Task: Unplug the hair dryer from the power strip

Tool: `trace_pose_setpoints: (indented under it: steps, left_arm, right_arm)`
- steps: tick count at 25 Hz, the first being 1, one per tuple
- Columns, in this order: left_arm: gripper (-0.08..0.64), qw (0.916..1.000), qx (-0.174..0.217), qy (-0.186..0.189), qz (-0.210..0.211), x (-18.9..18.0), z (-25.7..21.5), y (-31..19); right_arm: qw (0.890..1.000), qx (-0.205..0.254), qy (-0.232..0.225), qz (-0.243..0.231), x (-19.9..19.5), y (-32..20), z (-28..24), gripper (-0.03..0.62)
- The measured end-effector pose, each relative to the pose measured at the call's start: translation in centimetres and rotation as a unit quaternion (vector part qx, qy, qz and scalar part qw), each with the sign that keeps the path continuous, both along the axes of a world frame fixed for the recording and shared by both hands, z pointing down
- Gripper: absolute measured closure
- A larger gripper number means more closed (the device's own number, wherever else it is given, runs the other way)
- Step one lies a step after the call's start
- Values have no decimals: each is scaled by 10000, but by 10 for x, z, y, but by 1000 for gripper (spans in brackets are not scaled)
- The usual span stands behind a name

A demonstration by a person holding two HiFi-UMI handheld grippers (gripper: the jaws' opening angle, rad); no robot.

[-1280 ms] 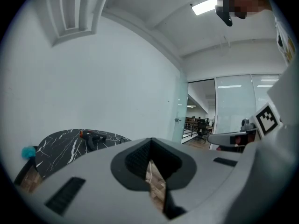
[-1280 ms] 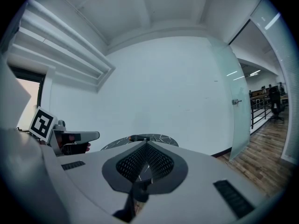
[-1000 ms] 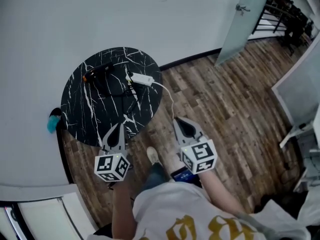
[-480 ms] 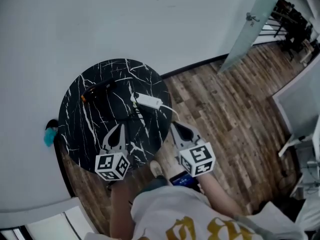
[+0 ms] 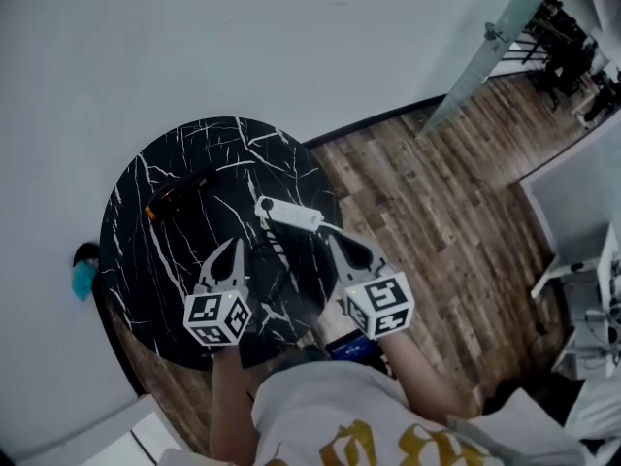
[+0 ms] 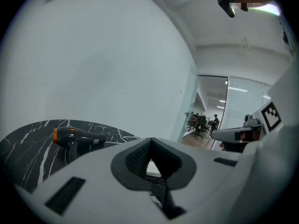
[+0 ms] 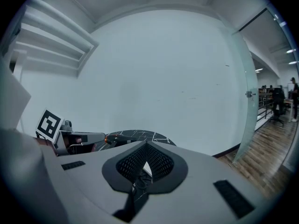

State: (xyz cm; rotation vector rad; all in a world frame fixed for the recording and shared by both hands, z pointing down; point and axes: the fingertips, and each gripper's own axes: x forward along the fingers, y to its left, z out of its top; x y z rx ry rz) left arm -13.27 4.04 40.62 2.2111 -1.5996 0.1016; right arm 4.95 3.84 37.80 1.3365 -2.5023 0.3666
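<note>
**At the table's near edge: both tongs shut, plug not yet touched**

Landmark for places: the power strip (image 5: 289, 215), which lies on the round table (image 5: 126, 260).

- Hair dryer (image 5: 179, 194): on the table to the strip's left in the head view, well apart from it and closer to the wall (image 5: 291, 47). It lies on its side.
- Black cord (image 5: 264, 249): lies loose on the table on the person's side of the strip. I judge it to be the dryer's lead. The plug itself is too small to make out.
- Left tongs (image 5: 233, 248): jaws together, nothing between them, tip short of the strip and to its left.
- Right tongs (image 5: 337, 238): jaws together and empty, tip just beside the strip's right end. Whether it touches, I cannot tell.

Why so held (judgement): both tongs point forward and slightly down, one on each side of the strip. This looks like an approach, with one to steady the strip and the other to pull the plug. Neither can grip until its jaws open. The task is at its start.

Materials and shapes:
- Table: black top with white marble-like veining, smooth.
- Strip: slim white bar, hard plastic by the look, light enough to slide if pulled without being held.
- Dryer: black barrel with an orange rear end, handle at an angle.
- Tongs: pale grey shells with dark ribbed pads.
- Floor (image 5: 437, 212): wood planks.
</note>
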Motion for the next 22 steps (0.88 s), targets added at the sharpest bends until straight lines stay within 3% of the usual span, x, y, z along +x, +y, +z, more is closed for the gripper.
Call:
trace_pose_setpoints:
  steps: [6,16,22]
  left_arm:
    - [566,9997,-202,81,105,-5,20,-15]
    - [566,9976,-283,-258,568,-5,25,-34]
    - [566,9958,-547,25,739,-3,39,-49]
  right_arm:
    - [9996,-90,191,200,2,-13,8,594]
    - [9995,-39,162,281,1,-36,5,594]
    - [9996,-266,19,103,-6,-52,25,594]
